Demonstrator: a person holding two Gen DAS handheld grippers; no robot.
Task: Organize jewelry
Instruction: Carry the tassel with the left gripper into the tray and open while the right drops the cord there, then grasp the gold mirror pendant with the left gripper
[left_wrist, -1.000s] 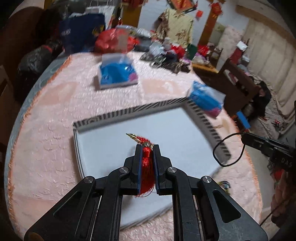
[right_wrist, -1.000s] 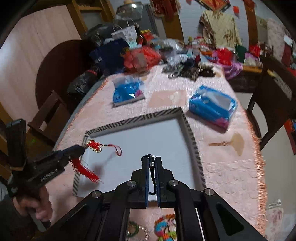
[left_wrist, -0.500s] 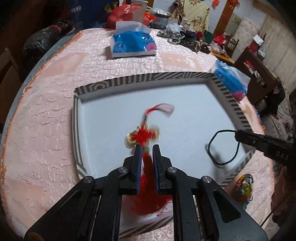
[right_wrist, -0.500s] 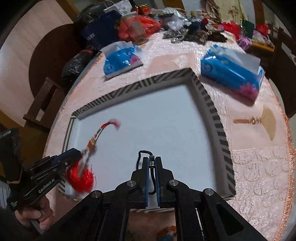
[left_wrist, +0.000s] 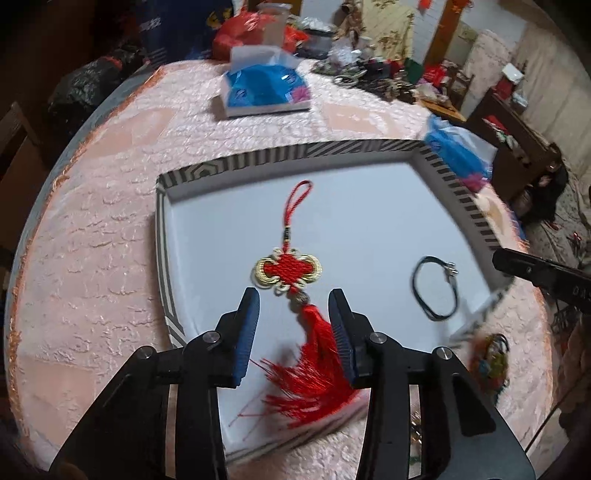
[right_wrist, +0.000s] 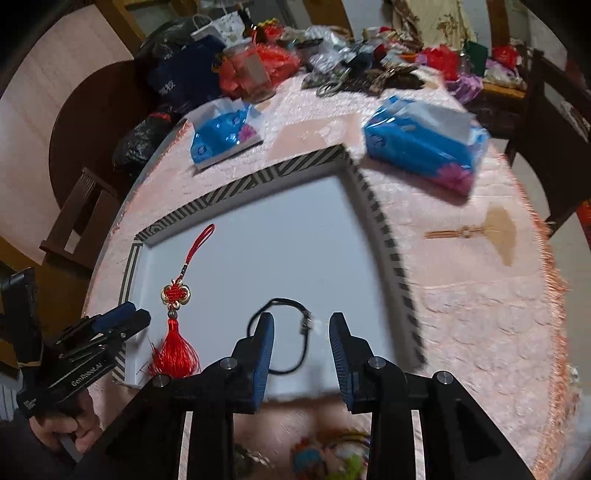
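Left-wrist view. The left claw (left_wrist: 293, 299) stands with its jaws apart, having just been opening; no pad presses on anything. Between the blue pads (left_wrist: 248, 332) lies the red tassel ornament (left_wrist: 295, 291), resting flat on the white floor of the striped-rim tray (left_wrist: 295, 155). Its fringe spreads toward the tray's near edge, partly under the right pad; its red-and-gold knot lies just beyond the fingertips, and its hanging loop points toward the tray's far wall. To the right, well apart from the ornament, the black cord bracelet (left_wrist: 436, 288) lies on the same tray floor, near the tray's right rim. The tip of the right claw enters from the right edge, just beyond that rim. The tray sits on a desk (left_wrist: 92, 258) covered in pink textured cloth; a blue tissue pack (left_wrist: 264, 88) lies beyond the tray.

Right-wrist view. At far left a hand (right_wrist: 62, 424) holds the left claw (right_wrist: 125, 317), its tips beside the tray's left rim (right_wrist: 129, 266) and just left of the red tassel ornament (right_wrist: 175, 317). In the centre, the right claw (right_wrist: 301, 339) is likewise parted, its jaws having just been opening. The black cord bracelet (right_wrist: 295, 332) lies on the tray floor between the pads, its left arc hidden behind the left pad and its metal clasp in the gap; whether it touches a pad cannot be told. A second tissue pack (right_wrist: 424, 144) lies right of the tray's far corner.
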